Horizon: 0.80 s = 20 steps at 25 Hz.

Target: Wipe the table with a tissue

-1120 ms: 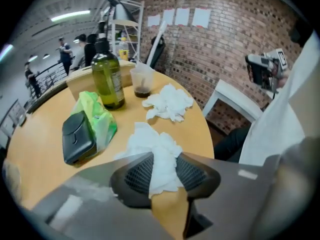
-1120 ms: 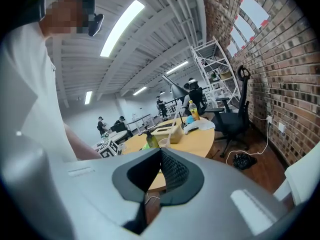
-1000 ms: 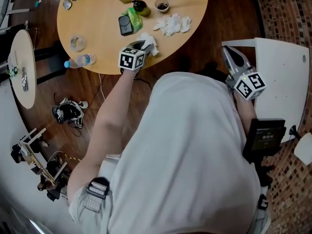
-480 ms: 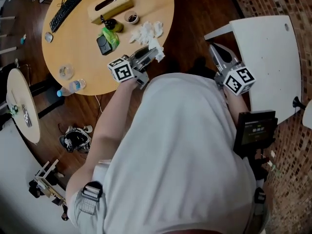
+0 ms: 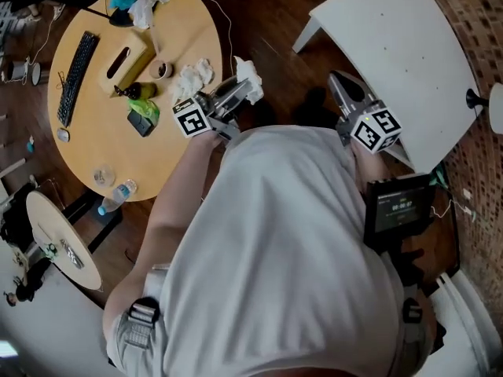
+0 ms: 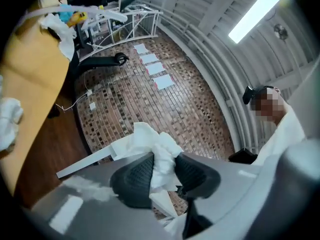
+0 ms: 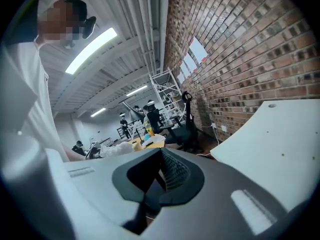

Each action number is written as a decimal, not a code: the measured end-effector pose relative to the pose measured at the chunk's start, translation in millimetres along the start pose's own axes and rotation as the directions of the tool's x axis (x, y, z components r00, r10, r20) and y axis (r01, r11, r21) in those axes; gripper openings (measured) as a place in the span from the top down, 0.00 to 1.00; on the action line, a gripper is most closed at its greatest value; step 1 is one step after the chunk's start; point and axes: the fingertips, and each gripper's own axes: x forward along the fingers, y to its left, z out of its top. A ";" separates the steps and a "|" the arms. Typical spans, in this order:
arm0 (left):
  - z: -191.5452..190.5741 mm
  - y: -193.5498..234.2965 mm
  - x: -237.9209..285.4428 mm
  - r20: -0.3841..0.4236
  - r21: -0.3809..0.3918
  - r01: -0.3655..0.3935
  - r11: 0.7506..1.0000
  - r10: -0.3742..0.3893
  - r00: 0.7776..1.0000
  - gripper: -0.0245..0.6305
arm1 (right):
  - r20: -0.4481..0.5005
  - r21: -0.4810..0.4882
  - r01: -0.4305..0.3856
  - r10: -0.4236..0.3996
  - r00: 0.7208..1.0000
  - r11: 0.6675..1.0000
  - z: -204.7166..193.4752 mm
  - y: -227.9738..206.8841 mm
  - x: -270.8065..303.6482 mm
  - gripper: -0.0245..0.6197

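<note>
Left gripper [image 5: 237,93] holds a tissue [image 5: 250,80] beside the round table [image 5: 86,157].

Open-plan office, brick wall [image 7: 240,44], keyboard [image 5: 75,77], desk chairs [image 7: 186,124]

**Tissue lifted off the round surface and swung toward the white one**

A second ago my left claw [image 5: 237,94] held the tissue [image 5: 250,78] down at the near edge of the round wooden surface [image 5: 94,159]. Now it carries the pinched tissue clear of that rim, over the dark floor [image 5: 275,38]. I have turned too: the round surface has slid to the left of the head view, the white surface [image 5: 393,45] has come up large at upper right, and my right claw [image 5: 339,85] has swung round to lie along its lower-left edge.
</note>
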 end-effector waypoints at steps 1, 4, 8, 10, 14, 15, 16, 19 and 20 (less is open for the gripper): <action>-1.8 -0.7 8.5 -0.021 0.003 0.007 1.000 -0.007 1.000 0.76 | 0.011 0.005 0.015 -0.015 1.000 1.000 -0.6 -3.8 -5.8 0.95; -8.2 -1.6 33.2 -0.086 0.014 0.016 1.000 -0.015 0.996 0.76 | 0.034 0.034 0.055 -0.056 0.998 0.998 -5.5 -17.0 -21.9 0.95; -18.4 -1.4 101.5 -0.174 0.034 0.033 0.999 -0.027 0.984 0.76 | 0.057 0.077 0.115 -0.119 0.991 0.990 -1.7 -63.1 -54.6 0.95; -23.9 0.0 132.5 -0.216 0.045 0.032 0.998 -0.021 0.976 0.75 | 0.070 0.094 0.137 -0.144 0.987 0.986 2.6 -82.6 -69.9 0.95; -45.1 15.2 182.1 -0.328 0.101 -0.025 0.995 0.057 0.943 0.75 | 0.088 0.104 0.179 -0.188 0.978 0.978 12.6 -117.5 -96.3 0.95; -48.7 21.3 188.7 -0.358 0.125 -0.041 0.991 0.084 0.930 0.75 | 0.091 0.100 0.190 -0.199 0.976 0.977 15.6 -122.8 -98.6 0.95; -49.0 26.6 194.5 -0.381 0.148 -0.052 0.988 0.105 0.918 0.75 | 0.098 0.095 0.198 -0.207 0.973 0.976 19.2 -127.6 -98.3 0.95; -45.3 33.8 223.7 -0.423 0.197 -0.065 0.978 0.144 0.895 0.75 | 0.127 0.088 0.214 -0.224 0.966 0.973 31.3 -149.4 -100.2 0.95; -51.3 34.0 240.6 -0.442 0.206 -0.059 0.977 0.147 0.885 0.75 | 0.134 0.096 0.229 -0.240 0.961 0.969 33.5 -160.7 -109.4 0.95</action>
